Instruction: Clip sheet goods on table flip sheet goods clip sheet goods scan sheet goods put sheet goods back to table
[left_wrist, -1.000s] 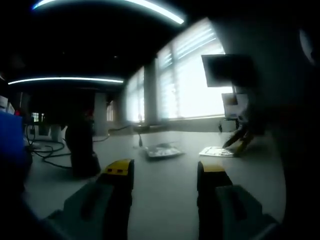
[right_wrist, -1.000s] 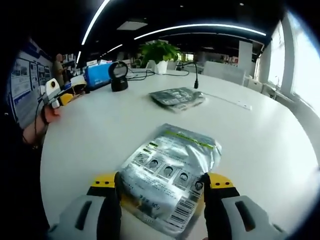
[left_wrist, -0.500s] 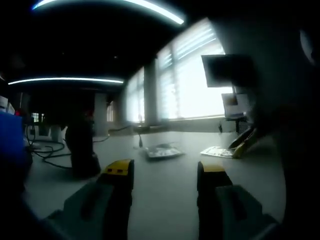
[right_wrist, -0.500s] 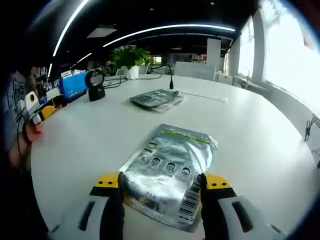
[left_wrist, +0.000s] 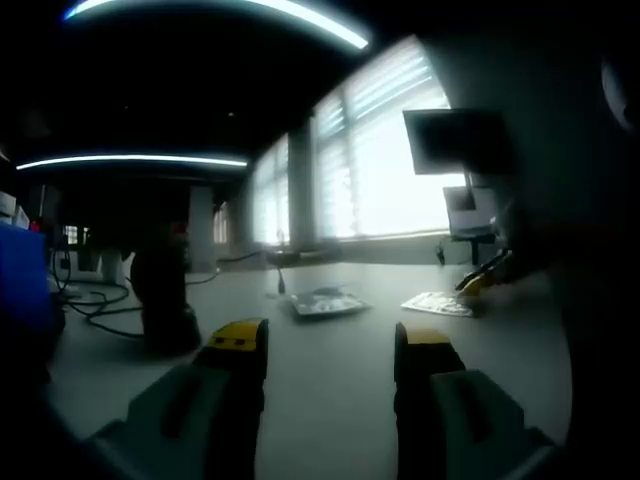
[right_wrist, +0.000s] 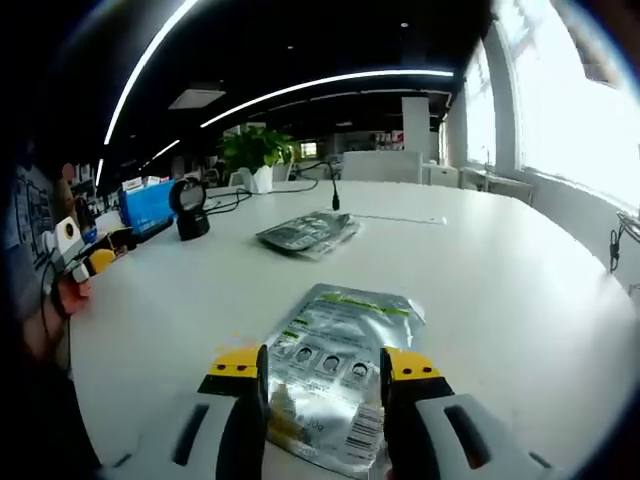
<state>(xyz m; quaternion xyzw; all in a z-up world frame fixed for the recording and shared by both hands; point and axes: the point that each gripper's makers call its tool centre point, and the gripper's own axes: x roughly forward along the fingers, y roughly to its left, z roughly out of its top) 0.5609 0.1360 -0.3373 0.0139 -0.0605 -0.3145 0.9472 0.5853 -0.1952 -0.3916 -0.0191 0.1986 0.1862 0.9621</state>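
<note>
A silver sheet packet with printed faces and a barcode lies flat on the white table. Its near end sits between the jaws of my right gripper, which stand part-way apart on either side of it. In the left gripper view the same packet lies far right, with the right gripper at its edge. My left gripper is open and holds nothing, low over the table. It also appears at the left of the right gripper view, the left gripper in a person's hand.
A second silver packet lies further along the table, also seen as the packet. A black scanner stands at the left, with a blue box, cables and a potted plant behind it. Windows line the right side.
The right gripper's jaws have drawn closer together around the packet's near end, and its view has dropped lower toward the table. The left gripper has stayed put.
</note>
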